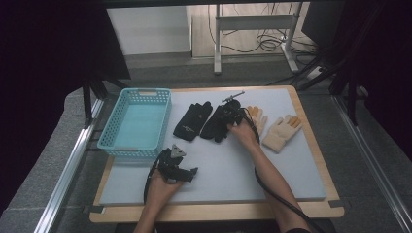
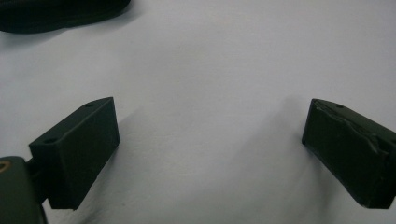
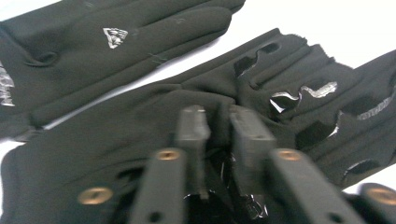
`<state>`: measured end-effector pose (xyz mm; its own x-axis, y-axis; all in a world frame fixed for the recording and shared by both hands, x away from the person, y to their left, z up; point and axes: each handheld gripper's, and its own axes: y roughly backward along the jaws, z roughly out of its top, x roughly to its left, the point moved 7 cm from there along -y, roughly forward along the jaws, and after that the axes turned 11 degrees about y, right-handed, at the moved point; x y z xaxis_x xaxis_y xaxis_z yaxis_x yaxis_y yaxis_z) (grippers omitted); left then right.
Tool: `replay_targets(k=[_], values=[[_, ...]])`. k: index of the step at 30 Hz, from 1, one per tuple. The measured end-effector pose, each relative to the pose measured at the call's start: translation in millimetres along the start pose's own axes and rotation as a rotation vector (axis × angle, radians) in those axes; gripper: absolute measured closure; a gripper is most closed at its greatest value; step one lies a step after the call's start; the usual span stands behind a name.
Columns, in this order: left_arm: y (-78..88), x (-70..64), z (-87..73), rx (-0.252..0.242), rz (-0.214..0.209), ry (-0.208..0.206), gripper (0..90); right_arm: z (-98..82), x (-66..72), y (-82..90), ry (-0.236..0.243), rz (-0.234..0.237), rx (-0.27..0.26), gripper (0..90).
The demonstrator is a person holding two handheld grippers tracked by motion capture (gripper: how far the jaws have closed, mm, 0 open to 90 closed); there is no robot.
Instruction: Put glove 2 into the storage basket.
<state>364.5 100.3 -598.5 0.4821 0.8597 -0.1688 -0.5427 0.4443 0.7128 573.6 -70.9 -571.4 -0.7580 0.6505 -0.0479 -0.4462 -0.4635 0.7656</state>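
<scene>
1. Black glove (image 1: 219,123) nearer my right hand is lying on the grey mat (image 1: 233,160), beside its twin, the second black glove (image 1: 193,121), which is sitting just to its left in the high view.
2. I am pressing the right gripper (image 1: 232,115) down onto that glove; in the right gripper view the jaws are standing nearly together with a fold of the glove's (image 3: 140,135) dark fabric pinched up between them.
3. The other black glove (image 3: 107,42) is showing behind it in that view, with a small white logo on its back.
4. I am resting the left gripper (image 1: 187,173) low on the mat near the front edge, well apart from the gloves.
5. In the left gripper view its jaws are standing wide apart over bare mat (image 2: 210,93), with nothing between them.
6. Two cream knit gloves are lying to the right of my right hand: one (image 1: 257,118) just beside the gripper, the other (image 1: 282,132) farther right.
7. A light blue plastic basket (image 1: 110,129) is sitting at the mat's left side, near the second black glove.
</scene>
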Motion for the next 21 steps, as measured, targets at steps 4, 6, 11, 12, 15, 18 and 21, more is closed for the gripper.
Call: replay_targets(k=[4, 6, 11, 12, 15, 18, 21], values=[[0.0, 0.0, 0.0, 0.0, 0.0, 0.0, 4.4, 0.4, 1.5, 1.1, -0.005, 0.014, 0.0, 83.6], [-0.1, -0.1, 0.0, -0.001, -0.001, 0.001, 4.4, 1.0, 2.0, 2.6, 0.019, 0.009, 0.005, 83.9], [0.0, 0.0, -0.1, 0.0, -0.001, 0.0, 4.4, 4.3, 0.8, 14.6, 0.04, 0.011, -0.017, 84.0], [0.0, -0.1, -0.1, 0.0, -0.001, 0.002, 4.3, 5.3, 0.4, 18.3, 0.041, 0.011, -0.024, 84.0], [0.0, 0.0, -0.1, 0.0, -0.001, 0.001, 4.3, 7.9, 2.2, 32.3, 0.063, 0.024, -0.042, 84.0], [0.0, 0.0, -0.2, 0.0, -0.001, 0.001, 4.3, 11.3, 7.1, 46.8, 0.077, 0.041, -0.067, 84.0], [-0.1, 0.1, -0.2, -0.001, -0.001, 0.0, 4.4, 15.1, 14.3, 63.0, 0.111, 0.059, -0.089, 84.0]])
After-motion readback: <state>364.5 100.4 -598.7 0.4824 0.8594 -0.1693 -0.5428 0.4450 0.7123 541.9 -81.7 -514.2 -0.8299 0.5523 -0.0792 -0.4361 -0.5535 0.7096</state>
